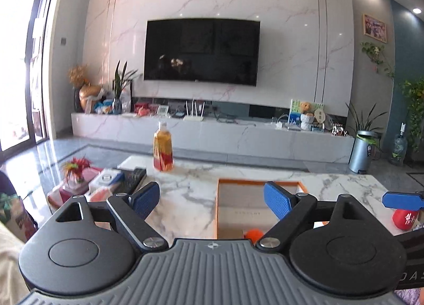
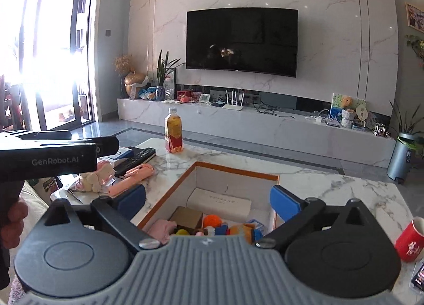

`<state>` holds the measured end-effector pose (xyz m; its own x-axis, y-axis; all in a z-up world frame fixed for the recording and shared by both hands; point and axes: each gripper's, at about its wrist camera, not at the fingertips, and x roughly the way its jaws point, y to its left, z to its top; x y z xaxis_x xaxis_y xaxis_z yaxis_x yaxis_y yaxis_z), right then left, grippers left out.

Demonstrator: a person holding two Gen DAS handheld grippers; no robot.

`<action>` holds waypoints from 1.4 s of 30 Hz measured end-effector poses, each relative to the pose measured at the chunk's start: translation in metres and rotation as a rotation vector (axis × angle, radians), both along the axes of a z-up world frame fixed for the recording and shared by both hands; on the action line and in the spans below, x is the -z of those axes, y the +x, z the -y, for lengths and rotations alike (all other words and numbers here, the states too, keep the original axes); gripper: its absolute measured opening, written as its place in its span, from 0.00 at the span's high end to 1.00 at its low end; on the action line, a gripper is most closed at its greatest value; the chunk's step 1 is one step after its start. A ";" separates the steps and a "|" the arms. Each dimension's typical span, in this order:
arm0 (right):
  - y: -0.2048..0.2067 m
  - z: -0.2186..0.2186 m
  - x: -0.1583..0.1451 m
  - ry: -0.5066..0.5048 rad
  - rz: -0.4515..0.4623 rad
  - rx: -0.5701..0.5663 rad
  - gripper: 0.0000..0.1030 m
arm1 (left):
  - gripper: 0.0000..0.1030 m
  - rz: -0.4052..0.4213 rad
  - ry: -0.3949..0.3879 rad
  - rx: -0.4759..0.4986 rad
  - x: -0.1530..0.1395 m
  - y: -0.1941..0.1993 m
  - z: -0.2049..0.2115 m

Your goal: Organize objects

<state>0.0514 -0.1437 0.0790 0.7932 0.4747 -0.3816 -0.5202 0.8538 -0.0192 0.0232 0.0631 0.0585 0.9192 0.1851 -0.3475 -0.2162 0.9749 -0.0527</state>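
Both tools, left tool (image 1: 212, 200) and right tool (image 2: 208, 203), gaped wide and empty above the orange-rimmed box (image 2: 235, 169) on the worktop (image 2: 344, 188); reaching the bottle (image 2: 173, 134) ahead would probably demand a level, centred approach.

The desk (image 2: 331, 188) is glossy white marble; the box (image 2: 233, 169) looks like matt cardboard; the bottle (image 2: 173, 132) is clear plastic.

Your open orange-rimmed box (image 2: 239, 172) on the marble bench (image 2: 331, 191), upright, holding a white pouch (image 2: 220, 203), brown carton (image 2: 186, 217), pink cloth (image 2: 161, 228), orange ball (image 2: 212, 220) and small toys, your drink bottle (image 2: 173, 134) upright beyond it
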 end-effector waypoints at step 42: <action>0.023 0.017 0.065 -0.011 -0.115 0.124 0.01 | 0.02 -0.281 0.050 -0.021 0.057 0.018 0.023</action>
<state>0.0748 -0.1604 0.0140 0.7962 0.3708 -0.4782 -0.4099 0.9118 0.0244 0.0413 0.0399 0.0012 0.7841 0.2261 -0.5780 -0.2357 0.9700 0.0598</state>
